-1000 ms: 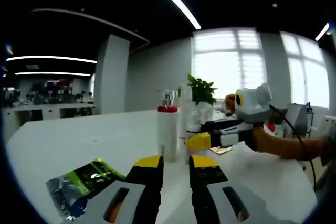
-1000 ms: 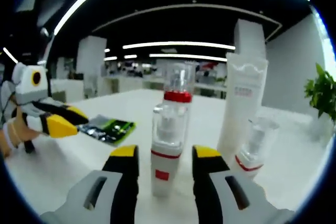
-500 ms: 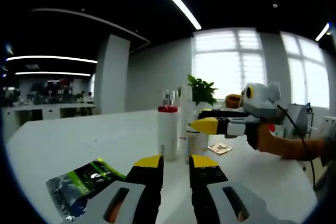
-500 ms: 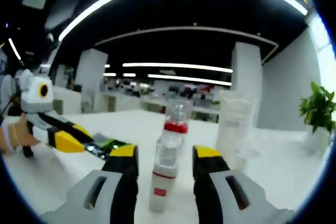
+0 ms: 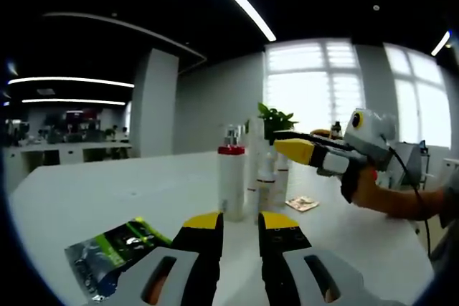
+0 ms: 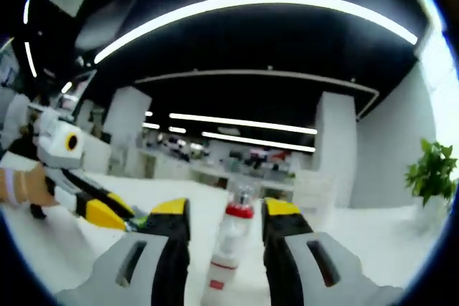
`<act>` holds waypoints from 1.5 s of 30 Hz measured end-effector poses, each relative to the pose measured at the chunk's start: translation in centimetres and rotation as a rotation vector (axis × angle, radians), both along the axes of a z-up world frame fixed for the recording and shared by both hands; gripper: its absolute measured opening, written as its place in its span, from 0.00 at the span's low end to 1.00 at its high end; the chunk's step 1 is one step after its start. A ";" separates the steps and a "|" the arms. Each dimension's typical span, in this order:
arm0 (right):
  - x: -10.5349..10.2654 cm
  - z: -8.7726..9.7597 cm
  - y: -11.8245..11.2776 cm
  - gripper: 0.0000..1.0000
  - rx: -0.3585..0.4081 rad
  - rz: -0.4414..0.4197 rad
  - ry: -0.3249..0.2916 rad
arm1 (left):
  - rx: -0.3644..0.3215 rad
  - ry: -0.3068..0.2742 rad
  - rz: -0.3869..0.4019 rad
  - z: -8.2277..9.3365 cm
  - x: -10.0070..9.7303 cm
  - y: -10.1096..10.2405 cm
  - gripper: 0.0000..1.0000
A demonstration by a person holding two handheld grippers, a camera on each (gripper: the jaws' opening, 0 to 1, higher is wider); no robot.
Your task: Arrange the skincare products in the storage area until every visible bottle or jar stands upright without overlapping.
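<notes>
A white pump bottle with a red collar (image 5: 231, 180) stands upright on the white table (image 5: 107, 191), just beyond my left gripper (image 5: 242, 221), whose jaws are open with nothing between them. Behind that bottle stand a tall white tube (image 5: 252, 152) and smaller bottles (image 5: 268, 177), close together. My right gripper (image 5: 292, 147) hangs raised at the right, level with the bottle tops and apart from them. In the right gripper view, my right gripper (image 6: 226, 209) is open and tilted upward. The red-collared bottle (image 6: 233, 238) shows beyond its gap, untouched. The left gripper (image 6: 107, 213) sits low at the left.
A green and black sachet (image 5: 115, 252) lies flat on the table at the near left. A small flat packet (image 5: 303, 203) lies right of the bottles. A potted plant (image 5: 276, 120) stands behind them. A person's hand (image 5: 391, 195) holds the right gripper.
My right gripper has risen and tilted up, away from the small bottles it was level with. The left gripper and the bottles have stayed put.
</notes>
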State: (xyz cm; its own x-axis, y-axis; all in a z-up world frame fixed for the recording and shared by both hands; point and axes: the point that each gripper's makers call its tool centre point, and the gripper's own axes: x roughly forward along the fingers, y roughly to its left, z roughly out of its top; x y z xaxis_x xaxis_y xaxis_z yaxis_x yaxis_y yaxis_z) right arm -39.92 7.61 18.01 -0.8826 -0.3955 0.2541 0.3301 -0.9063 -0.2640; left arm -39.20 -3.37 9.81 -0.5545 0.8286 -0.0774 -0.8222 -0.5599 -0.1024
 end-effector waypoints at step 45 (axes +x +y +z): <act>-1.2 -10.2 -14.8 0.30 -0.247 0.357 -0.700 | -0.374 -0.036 0.779 -5.3 -8.1 -13.5 0.01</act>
